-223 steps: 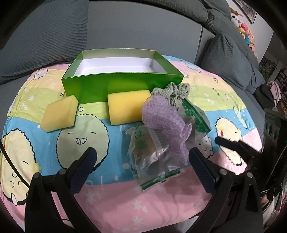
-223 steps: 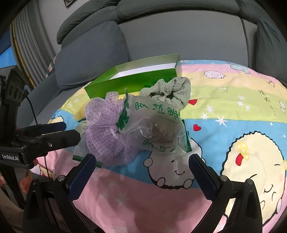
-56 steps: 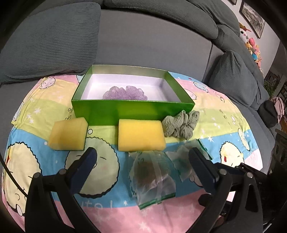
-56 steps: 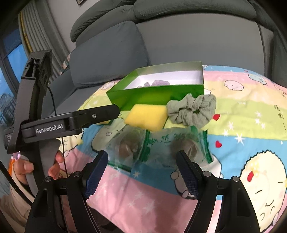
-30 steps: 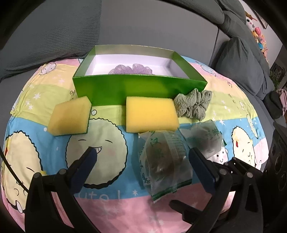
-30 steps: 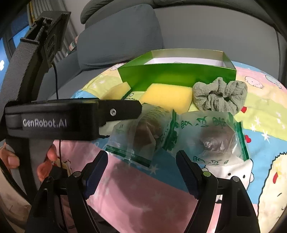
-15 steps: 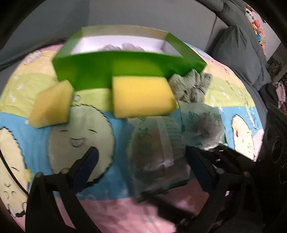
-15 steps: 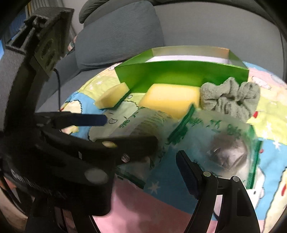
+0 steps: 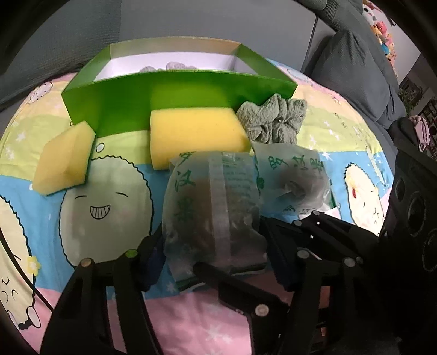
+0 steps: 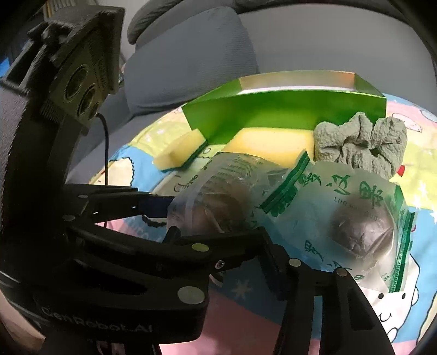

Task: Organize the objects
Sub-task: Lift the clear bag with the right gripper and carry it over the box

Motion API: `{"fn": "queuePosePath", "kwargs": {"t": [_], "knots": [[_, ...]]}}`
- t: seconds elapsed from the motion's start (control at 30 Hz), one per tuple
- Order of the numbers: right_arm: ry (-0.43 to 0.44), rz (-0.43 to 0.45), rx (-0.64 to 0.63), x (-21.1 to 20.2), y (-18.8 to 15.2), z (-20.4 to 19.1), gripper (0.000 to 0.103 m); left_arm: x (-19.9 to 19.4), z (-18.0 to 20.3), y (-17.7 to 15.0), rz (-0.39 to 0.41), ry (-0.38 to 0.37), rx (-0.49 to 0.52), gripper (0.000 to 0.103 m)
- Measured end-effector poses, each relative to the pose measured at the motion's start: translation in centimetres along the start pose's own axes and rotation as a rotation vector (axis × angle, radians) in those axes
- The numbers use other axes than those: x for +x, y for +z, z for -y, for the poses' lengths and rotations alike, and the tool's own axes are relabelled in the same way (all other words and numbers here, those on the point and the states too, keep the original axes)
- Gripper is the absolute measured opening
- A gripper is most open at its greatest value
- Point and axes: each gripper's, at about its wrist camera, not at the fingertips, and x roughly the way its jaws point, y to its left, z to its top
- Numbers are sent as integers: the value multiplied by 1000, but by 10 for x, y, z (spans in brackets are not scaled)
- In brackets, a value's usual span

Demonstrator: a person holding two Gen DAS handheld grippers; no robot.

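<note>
Left wrist view: left gripper (image 9: pixel 214 259) closing on the first monk-fruit packet (image 9: pixel 210 207). Both pads against the plastic sides, bag bulged between them. Brown fruit visible through the clear film, green print on top. Sits on the cartoon blanket (image 9: pixel 109 218), right of the smiling green face, toward the near pink edge.

Right gripper (image 9: pixel 256 243) in from the right side, jaws closing, fingers straddling the near end of the same packet. Pad contact not clear, so cannot tell whether gripping.

Second monk-fruit packet (image 9: pixel 295 185) just beside the first, on its right, flat on the blanket. Large yellow sponge (image 9: pixel 196 133) right behind the first packet, far edge against the front wall of the green box (image 9: pixel 177 92). Small yellow sponge (image 9: pixel 65 161) near the box's front left corner, tilted. Green scrunchie (image 9: pixel 273 123) at the box's front right corner, touching the large sponge. Purple scrunchie (image 9: pixel 174 65) inside the box, only its top showing over the wall. Box toward the blanket's far edge, grey sofa (image 9: pixel 191 24) behind.

Right wrist view: left gripper filling the left half, upper blue pad on the first packet's far side, lower finger along its near side. Only one finger of the right gripper showing, low and centre, just in front of the gap between the two packets; the other hidden behind the left gripper's body. Second packet right of it, untouched, green scrunchie behind.
</note>
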Motion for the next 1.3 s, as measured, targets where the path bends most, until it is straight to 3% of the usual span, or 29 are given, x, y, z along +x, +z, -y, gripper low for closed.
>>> {"fn": "queuePosePath", "kwargs": {"t": [0.17, 0.33, 0.5, 1.07, 1.3], "knots": [[7, 92, -14, -19, 7, -8, 49, -32, 9, -2, 132, 1, 33, 63], [-40, 223, -106, -51, 15, -32, 49, -69, 24, -6, 294, -5, 88, 63], [-85, 314, -171, -80, 20, -49, 49, -96, 37, -7, 399, -18, 125, 63], [-156, 445, -301, -152, 35, -63, 49, -147, 78, 4, 585, -53, 159, 63], [-154, 500, -319, -190, 29, -63, 49, -167, 115, -3, 631, -15, 222, 63]]}}
